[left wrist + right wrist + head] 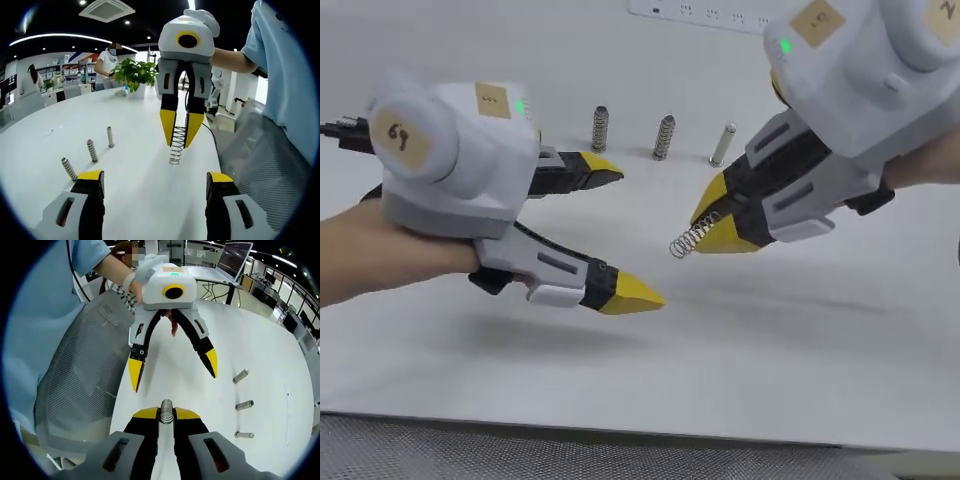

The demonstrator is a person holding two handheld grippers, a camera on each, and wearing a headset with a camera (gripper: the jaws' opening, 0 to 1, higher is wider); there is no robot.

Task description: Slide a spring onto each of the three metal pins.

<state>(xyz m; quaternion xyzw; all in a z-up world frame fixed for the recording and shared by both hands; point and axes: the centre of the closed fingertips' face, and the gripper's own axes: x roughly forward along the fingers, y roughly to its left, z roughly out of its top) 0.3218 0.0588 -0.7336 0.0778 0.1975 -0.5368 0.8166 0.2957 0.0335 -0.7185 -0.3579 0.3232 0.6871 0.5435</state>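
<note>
Three metal pins stand in a row at the back of the white table (740, 370). The left pin (600, 128) and the middle pin (664, 137) each wear a spring; the right pin (723, 144) is bare. My right gripper (712, 236) is shut on a loose spring (686, 241), which sticks out past its yellow tips in front of the bare pin. My left gripper (625, 235) hovers open and holds nothing. In the left gripper view the spring (176, 147) hangs from the right gripper (180, 134) beyond my open left gripper (155, 179). In the right gripper view the spring (167, 407) sits between the tips.
A white power strip (700, 12) lies along the table's back edge. A grey mesh chair (80, 370) stands at the near edge, beside the person. A potted plant (135, 75) sits far down the table, and people stand beyond it.
</note>
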